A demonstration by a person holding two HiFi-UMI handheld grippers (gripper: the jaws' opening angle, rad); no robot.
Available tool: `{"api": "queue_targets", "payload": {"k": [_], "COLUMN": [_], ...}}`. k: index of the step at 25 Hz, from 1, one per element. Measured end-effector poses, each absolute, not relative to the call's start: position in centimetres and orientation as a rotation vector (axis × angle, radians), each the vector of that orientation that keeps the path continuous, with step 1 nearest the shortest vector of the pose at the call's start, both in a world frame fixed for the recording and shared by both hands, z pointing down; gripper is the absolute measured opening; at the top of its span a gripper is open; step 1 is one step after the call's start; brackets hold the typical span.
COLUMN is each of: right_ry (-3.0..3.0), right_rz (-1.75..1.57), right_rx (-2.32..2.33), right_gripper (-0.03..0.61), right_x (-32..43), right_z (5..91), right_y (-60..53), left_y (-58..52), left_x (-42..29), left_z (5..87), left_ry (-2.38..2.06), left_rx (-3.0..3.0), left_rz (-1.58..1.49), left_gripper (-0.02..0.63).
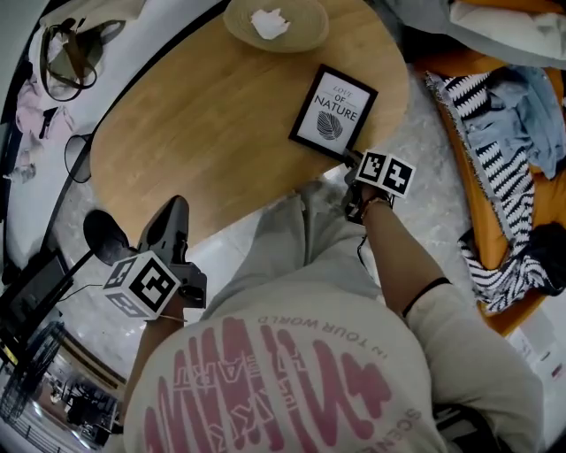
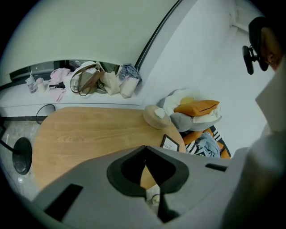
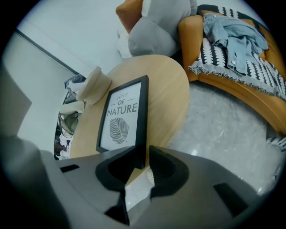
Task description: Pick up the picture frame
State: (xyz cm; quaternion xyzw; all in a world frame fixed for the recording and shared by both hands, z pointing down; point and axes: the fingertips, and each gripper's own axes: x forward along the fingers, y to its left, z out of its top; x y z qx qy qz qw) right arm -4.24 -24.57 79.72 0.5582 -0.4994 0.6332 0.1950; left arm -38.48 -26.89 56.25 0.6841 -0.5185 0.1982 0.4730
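The picture frame (image 1: pixel 333 111) is black with a white leaf print and lies flat on the oval wooden table (image 1: pixel 195 133), close to its right edge. My right gripper (image 1: pixel 352 161) reaches down to the frame's near corner. In the right gripper view the frame (image 3: pixel 123 118) has that corner between the two jaws of the right gripper (image 3: pixel 142 148), which stand apart, with a thin gap beside the frame. My left gripper (image 1: pixel 177 206) hangs by the table's near left edge, far from the frame. Its tips (image 2: pixel 145 146) meet on nothing, and the frame (image 2: pixel 170 143) shows small beyond them.
A shallow bowl (image 1: pixel 274 22) with something white in it sits at the table's far side. An orange sofa (image 1: pixel 482 221) with striped and blue cloth stands to the right. A bag (image 1: pixel 75 49) lies on a ledge at far left. A black round stand base (image 1: pixel 106 234) rests on the floor.
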Motion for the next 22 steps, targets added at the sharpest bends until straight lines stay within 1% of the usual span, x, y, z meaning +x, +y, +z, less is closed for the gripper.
{"api": "queue_targets", "payload": {"k": [3, 7, 13, 14, 15, 18, 19, 22], "right_ry": [-1.363, -1.318, -1.283, -1.293, -1.298, -1.283, -1.273, -1.238], "right_rz": [1.794, 1.836, 1.933, 1.965, 1.994, 1.957, 1.919, 1.857], "right_rx": [1.631, 1.666, 1.676, 1.669, 1.659, 1.627, 1.623, 1.674], "right_gripper": [0.106, 0.095, 0.112, 0.171, 0.192, 0.189, 0.167, 0.166], "right_x": [-4.0, -4.0, -4.1, -4.4, -4.7, -5.3, -5.3, -5.2], "right_z": [79.7, 79.9, 80.0, 80.1, 80.1, 80.4, 80.5, 80.5], "right_y": [-24.6, -24.5, -24.5, -24.6, -24.6, -24.6, -24.5, -24.4], "left_y": [-26.2, -25.3, -25.1, -25.1, -25.1, -25.3, -25.3, -25.3], "left_x": [-38.8, -39.4, -40.1, -40.3, -40.6, -40.8, -40.8, -40.9], "left_z": [56.7, 56.8, 56.5, 56.5, 56.5, 56.6, 56.6, 56.6], "left_ry": [-1.279, -1.302, -1.324, -1.329, -1.334, -1.341, -1.342, -1.345], "left_rx": [1.657, 1.639, 1.629, 1.625, 1.621, 1.613, 1.613, 1.612], "left_rz": [0.476, 0.455, 0.430, 0.426, 0.424, 0.416, 0.413, 0.410], "left_gripper": [0.003, 0.003, 0.003, 0.003, 0.003, 0.003, 0.003, 0.003]}}
